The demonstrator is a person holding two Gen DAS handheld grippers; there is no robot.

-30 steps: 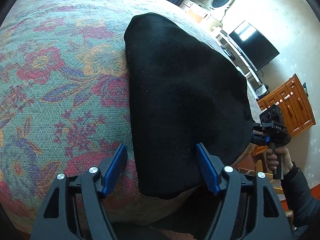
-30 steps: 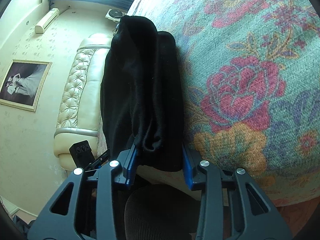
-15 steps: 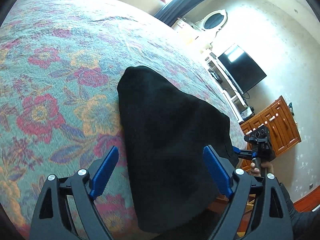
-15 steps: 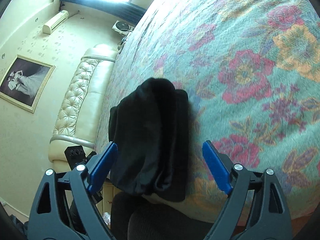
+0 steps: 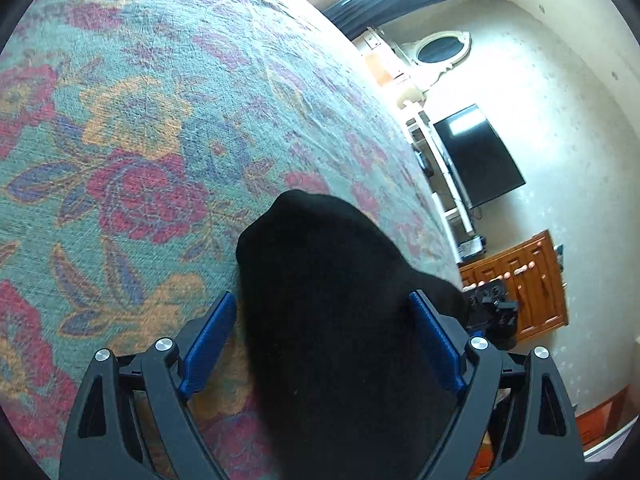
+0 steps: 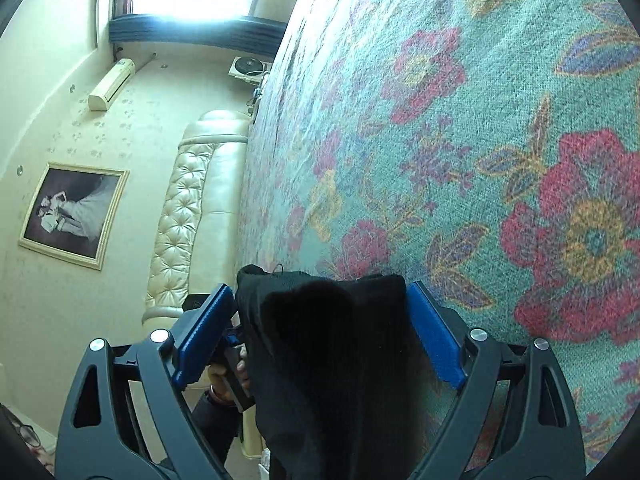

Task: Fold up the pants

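The black pants (image 5: 320, 248) lie folded in a thick bundle near the edge of the flowered bed cover (image 5: 140, 128). In the left wrist view my left gripper (image 5: 322, 300) is open, its blue pads (image 5: 208, 340) standing on either side of the bundle without pressing it. The right wrist view shows the same pants (image 6: 332, 360) end-on, as stacked layers. My right gripper (image 6: 320, 290) is open around them, pads apart from the cloth. The right gripper's body (image 5: 496, 304) shows beyond the pants, and a hand (image 6: 228, 376) holds the left one.
A padded cream headboard (image 6: 188, 216) closes one end of the bed. A framed picture (image 6: 72, 216) and an air conditioner (image 6: 110, 84) hang on the wall. A television (image 5: 476, 156), a white shelf and a wooden cabinet (image 5: 524, 284) stand beyond the other side.
The right gripper let go of the pants' folded end and opened wide. The left gripper opened a little more. Both drew back, so the bundle looks smaller and lower in each view.
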